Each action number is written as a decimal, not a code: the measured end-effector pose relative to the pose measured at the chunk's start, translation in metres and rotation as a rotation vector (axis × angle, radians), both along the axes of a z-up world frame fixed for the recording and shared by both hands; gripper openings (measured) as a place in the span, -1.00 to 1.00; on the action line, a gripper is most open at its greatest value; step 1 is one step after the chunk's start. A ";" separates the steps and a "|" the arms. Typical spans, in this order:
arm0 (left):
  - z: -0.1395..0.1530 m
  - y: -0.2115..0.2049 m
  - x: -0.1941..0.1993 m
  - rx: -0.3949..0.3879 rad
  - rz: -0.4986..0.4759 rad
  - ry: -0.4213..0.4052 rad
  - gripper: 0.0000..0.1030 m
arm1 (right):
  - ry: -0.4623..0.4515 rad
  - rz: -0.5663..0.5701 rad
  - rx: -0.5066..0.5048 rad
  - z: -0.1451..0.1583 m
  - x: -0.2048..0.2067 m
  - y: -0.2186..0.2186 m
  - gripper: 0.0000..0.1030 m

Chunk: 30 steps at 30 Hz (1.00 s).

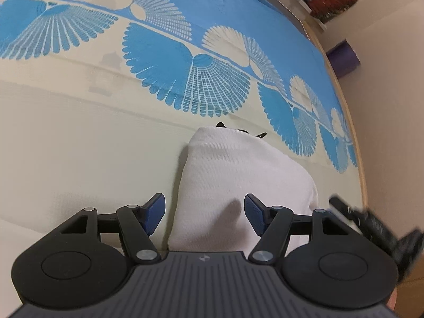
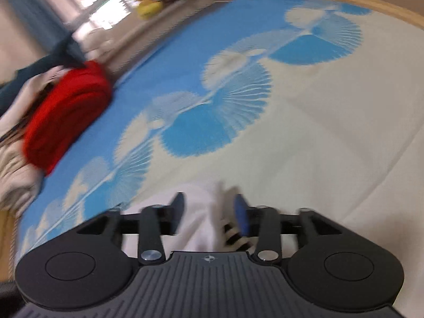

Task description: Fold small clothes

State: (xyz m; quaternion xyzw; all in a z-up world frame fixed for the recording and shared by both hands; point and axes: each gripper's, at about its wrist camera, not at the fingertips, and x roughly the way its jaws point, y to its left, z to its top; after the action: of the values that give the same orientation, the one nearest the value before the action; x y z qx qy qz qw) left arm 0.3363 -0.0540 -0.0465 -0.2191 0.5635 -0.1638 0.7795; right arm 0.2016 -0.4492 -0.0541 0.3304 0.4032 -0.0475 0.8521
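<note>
Folded white cloth (image 1: 238, 180) lies on the cream part of the bedspread (image 1: 79, 137), close under both of my claws, with a bit of black trim peeking out at its far end. My left claw (image 1: 204, 214) stands wide, its blue pads either side of the cloth's near end and not pressing it. In the right wrist view my right claw (image 2: 209, 214) is also apart, with white cloth (image 2: 196, 212) and a striped black-and-white bit (image 2: 233, 234) between the pads; that picture is blurred, so I cannot say for sure whether the right pad brushes the fabric.

My worry is the fold. If I close either claw from here I judge it may pinch only the top layer, and lifting would peel the bundle open. The striped piece sits right by the right pad and could snag and drag out. With both claws this near each other, a hasty sideways move might knock them together or shove the cloth across the bedspread and wrinkle it. The red cloth pile (image 2: 69, 116) at the bed's side lies well apart, so I see little risk there.
</note>
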 end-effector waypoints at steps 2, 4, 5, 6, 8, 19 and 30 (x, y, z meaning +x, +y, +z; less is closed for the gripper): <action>-0.006 -0.001 0.003 -0.015 0.009 0.017 0.41 | 0.046 0.094 0.038 -0.007 -0.006 0.003 0.13; -0.014 -0.003 0.006 -0.021 0.019 0.036 0.41 | 0.114 0.174 0.014 -0.018 -0.007 0.009 0.04; -0.017 -0.002 0.008 -0.024 0.027 0.045 0.44 | 0.151 0.217 -0.031 -0.025 -0.008 0.013 -0.49; -0.021 -0.001 0.010 -0.033 0.041 0.059 0.46 | 0.169 0.251 -0.049 -0.031 -0.009 0.014 -0.80; -0.026 0.002 0.012 -0.059 0.069 0.076 0.48 | 0.158 0.247 -0.043 -0.033 -0.013 0.009 -0.95; -0.056 0.005 0.020 -0.163 0.100 0.140 0.62 | 0.198 0.154 0.026 -0.037 -0.021 0.000 0.52; -0.075 -0.011 0.023 -0.242 0.062 0.137 0.29 | 0.201 0.198 0.087 -0.053 -0.004 0.015 -0.47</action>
State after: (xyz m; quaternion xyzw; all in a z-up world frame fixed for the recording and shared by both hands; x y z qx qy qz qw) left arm 0.3592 -0.0650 -0.1216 -0.3395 0.5843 -0.1914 0.7118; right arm 0.1979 -0.4345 -0.1073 0.3191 0.5188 0.0214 0.7928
